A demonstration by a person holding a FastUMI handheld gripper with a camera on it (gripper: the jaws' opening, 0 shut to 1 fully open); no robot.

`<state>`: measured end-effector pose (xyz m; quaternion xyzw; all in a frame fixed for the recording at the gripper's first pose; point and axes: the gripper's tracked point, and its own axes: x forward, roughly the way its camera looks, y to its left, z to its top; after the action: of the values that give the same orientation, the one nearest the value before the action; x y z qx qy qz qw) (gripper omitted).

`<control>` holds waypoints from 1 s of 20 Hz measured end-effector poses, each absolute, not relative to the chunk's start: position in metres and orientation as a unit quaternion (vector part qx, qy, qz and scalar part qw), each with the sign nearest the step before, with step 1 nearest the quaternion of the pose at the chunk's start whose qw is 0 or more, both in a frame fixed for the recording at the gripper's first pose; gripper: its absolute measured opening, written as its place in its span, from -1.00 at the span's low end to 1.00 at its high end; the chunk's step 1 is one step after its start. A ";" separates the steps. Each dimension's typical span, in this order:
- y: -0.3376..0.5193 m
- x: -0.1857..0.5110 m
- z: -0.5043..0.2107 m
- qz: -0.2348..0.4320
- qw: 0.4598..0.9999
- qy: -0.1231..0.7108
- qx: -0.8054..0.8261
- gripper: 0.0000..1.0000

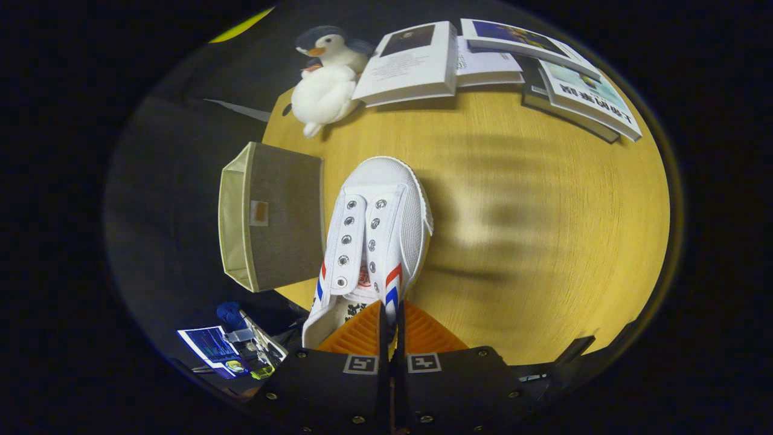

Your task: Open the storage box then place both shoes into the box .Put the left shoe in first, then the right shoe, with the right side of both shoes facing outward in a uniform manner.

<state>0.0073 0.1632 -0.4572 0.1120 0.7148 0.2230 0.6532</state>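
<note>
A white canvas shoe with red and blue side stripes hangs from my gripper, toe pointing away from me, above the round wooden table. Both fingers are closed on the shoe's side wall at the collar, near the heel. The grey fabric storage box lies on its side just left of the shoe at the table's edge, its open mouth facing left, away from the shoe. The heel of the shoe is hidden behind my fingers.
A white plush penguin sits at the table's far edge beyond the box. Several books and magazines lie along the far side. A laptop screen and clutter sit low off the table, left of my fingers.
</note>
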 end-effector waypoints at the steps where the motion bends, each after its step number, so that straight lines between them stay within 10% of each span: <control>1: 0.176 0.013 -0.446 0.231 0.657 0.709 0.108 -0.93; 20: 0.375 0.043 -0.360 0.341 0.670 0.659 -0.003 -0.93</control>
<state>0.0433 0.3753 -0.3597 -0.0035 0.6588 0.3413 0.6704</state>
